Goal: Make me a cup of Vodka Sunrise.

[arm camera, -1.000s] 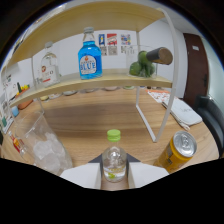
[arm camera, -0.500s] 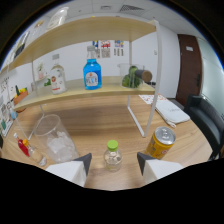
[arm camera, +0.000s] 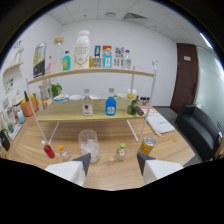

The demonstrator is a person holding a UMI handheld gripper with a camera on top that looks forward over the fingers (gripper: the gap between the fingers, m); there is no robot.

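**Bar shelf and bottles seen from above the wooden table**

A white-walled office room with a dark brown door at the right and a black sofa below it holds a light wooden table carrying a two-tier wooden shelf on white metal legs. On the top tier stand a large white plastic jug and a small teal bottle, with cartons beside them. On the lower tier stand a clear glass bottle with a red label, a blue bottle with a white cap and a dark green bottle lying on its side. On the table, just ahead of the fingers, stands a clear plastic cup holding ice; to its right a small clear bottle with a green cap, then a yellow drink can. To the cup's left are a small red bottle and a tiny orange-capped bottle. The gripper hangs with its two white fingers spread apart, grasping nothing; the cup and the green-capped bottle sit just beyond the gap
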